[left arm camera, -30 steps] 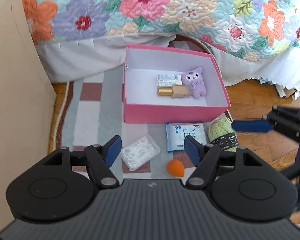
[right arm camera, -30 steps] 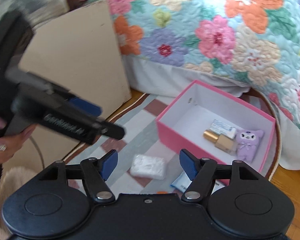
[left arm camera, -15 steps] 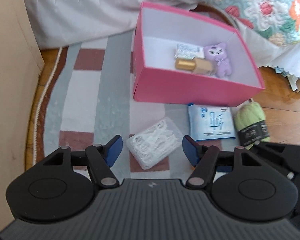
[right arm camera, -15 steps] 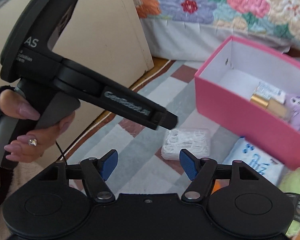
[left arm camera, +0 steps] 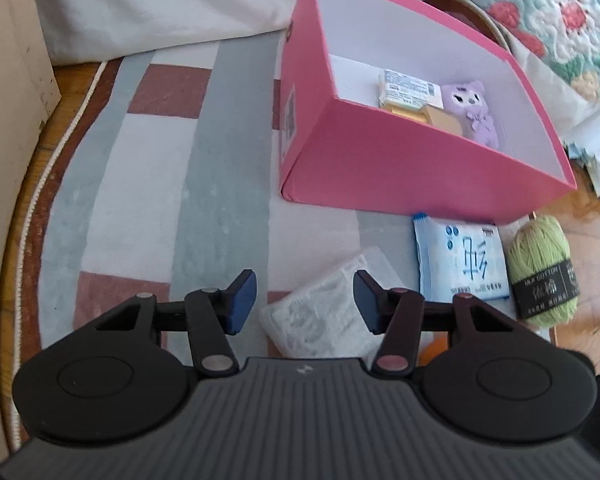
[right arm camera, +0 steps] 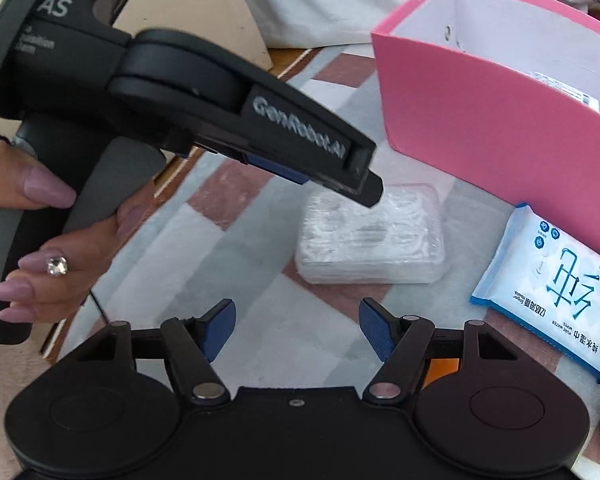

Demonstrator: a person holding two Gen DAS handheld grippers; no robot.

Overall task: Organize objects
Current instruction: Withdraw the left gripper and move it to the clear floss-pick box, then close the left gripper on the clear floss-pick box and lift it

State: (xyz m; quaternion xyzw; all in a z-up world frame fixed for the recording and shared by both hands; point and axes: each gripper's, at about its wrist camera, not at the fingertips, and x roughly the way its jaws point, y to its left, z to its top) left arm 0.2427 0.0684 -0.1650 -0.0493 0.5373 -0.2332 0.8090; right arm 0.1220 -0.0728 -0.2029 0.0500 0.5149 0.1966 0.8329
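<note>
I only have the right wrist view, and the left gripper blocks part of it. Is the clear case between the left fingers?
Observer: Yes. The case shows between the fingers of the left gripper. Its jaws are closing, with no grip visible yet.
Operator: What's inside the pink box?
Observer: In the pink box are a purple plush, a gold bottle and a labelled packet, grouped together.

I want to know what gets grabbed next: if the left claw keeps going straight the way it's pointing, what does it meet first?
Most likely the clear plastic case of white picks on the rug: it lies between the closing left claw pads, apparently not yet gripped.
</note>
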